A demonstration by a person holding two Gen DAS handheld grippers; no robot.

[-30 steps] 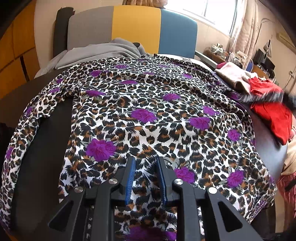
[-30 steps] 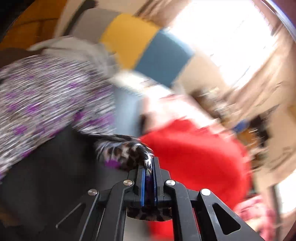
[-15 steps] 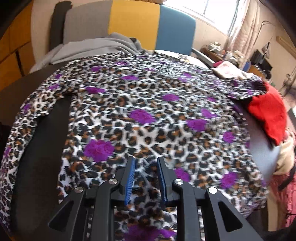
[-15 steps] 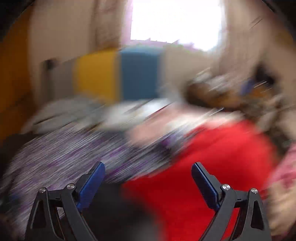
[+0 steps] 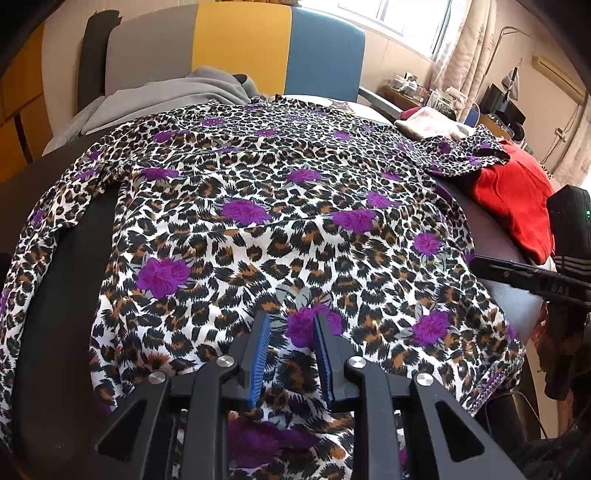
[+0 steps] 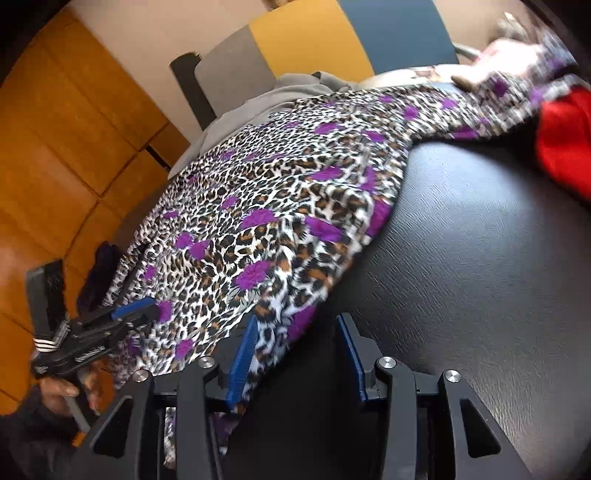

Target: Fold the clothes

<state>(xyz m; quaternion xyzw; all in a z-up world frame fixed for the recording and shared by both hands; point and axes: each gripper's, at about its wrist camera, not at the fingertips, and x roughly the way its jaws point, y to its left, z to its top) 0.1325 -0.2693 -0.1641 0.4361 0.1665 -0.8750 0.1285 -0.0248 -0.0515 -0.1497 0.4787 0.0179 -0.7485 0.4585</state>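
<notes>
L gripper (image 5: pixel 291 354) jaws sitting slightly apart over leopard-print garment (image 5: pixel 280 229); R gripper (image 6: pixel 301 358) jaws gaping wide at its hem.

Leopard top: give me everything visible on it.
The leopard top is thin, silky-looking fabric, white with black-brown spots and purple flowers. It lies spread almost flat, lightly wrinkled, on the dark table, one sleeve trailing onto the red garment. The left gripper sits open over its hem; the right gripper straddles its edge, open.

Grey-yellow-blue headboard (image 5: pixel 240 48), bright window (image 5: pixel 399 18) with curtains (image 5: pixel 465 48), orange wood panels (image 6: pixel 55 147).
</notes>
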